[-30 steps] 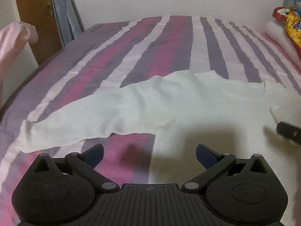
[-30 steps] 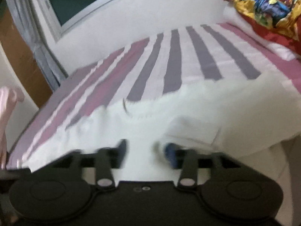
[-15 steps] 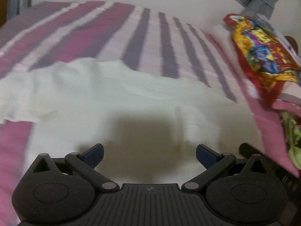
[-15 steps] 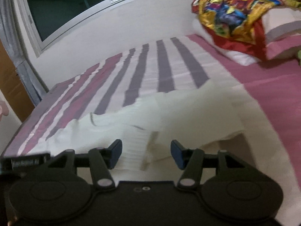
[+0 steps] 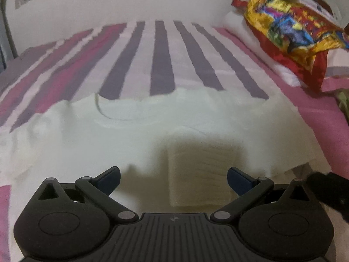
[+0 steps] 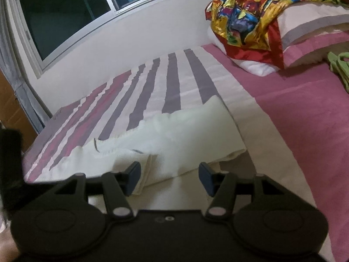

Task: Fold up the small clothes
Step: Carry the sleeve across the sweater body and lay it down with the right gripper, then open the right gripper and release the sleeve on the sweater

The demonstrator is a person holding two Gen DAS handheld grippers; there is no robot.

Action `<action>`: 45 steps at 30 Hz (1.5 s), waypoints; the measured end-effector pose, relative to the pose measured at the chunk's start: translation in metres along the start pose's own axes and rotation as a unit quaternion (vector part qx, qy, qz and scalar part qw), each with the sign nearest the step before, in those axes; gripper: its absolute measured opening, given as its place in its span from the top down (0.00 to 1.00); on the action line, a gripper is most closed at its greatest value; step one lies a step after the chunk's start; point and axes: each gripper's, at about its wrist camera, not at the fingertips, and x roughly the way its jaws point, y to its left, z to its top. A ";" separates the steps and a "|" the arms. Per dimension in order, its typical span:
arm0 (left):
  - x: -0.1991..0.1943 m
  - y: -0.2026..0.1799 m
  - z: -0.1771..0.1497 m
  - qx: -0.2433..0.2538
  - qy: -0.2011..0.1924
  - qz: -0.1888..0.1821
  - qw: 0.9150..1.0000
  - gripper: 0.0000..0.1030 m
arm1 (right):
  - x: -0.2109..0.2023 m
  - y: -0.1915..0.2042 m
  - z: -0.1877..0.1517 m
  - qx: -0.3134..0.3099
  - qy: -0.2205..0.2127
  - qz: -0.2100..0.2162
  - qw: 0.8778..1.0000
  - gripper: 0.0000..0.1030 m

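A small white knitted top [image 5: 87, 142] lies spread across the striped bed sheet [image 5: 161, 54], its neckline toward the far side. My left gripper [image 5: 174, 179] hovers open over the top's near middle, above a ribbed sleeve end [image 5: 200, 174] folded onto the body and lying in shadow. In the right wrist view the white top [image 6: 185, 131] shows its right side folded inward. My right gripper [image 6: 170, 174] stands open low over that fold, the ribbed cuff [image 6: 148, 166] lying by its left finger, nothing pinched. The right gripper's dark body [image 5: 327, 192] shows at the left view's right edge.
A pillow [image 6: 309, 28] draped with a bright multicoloured cloth [image 6: 240, 17] sits at the head of the bed. A green garment [image 6: 340, 65] lies on the pink sheet [image 6: 305, 120] at the right. A dark window [image 6: 65, 11] and white wall run along the far side.
The left view has swung right, from the top's outstretched left sleeve to its neckline and middle. The right gripper's fingers stand wider apart than before, and it has shifted right.
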 end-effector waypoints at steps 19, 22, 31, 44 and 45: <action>0.004 0.050 -0.010 -0.100 -0.020 -0.123 0.987 0.87 | 0.003 -0.002 -0.001 0.004 -0.004 0.000 1.000 0.42; -0.002 0.067 -0.006 -0.109 -0.038 -0.110 0.987 0.87 | 0.009 0.002 -0.001 -0.001 0.003 0.007 1.000 0.42; -0.010 0.104 -0.015 -0.085 -0.031 -0.070 0.993 0.87 | 0.022 0.019 -0.008 -0.010 0.017 0.021 1.000 0.41; -0.030 0.124 -0.013 -0.071 -0.055 -0.034 0.995 0.15 | 0.087 0.037 -0.002 0.016 0.066 0.034 0.997 0.53; -0.030 0.129 -0.014 -0.073 -0.054 -0.031 0.995 0.15 | 0.091 0.038 -0.001 0.016 0.067 0.030 0.997 0.54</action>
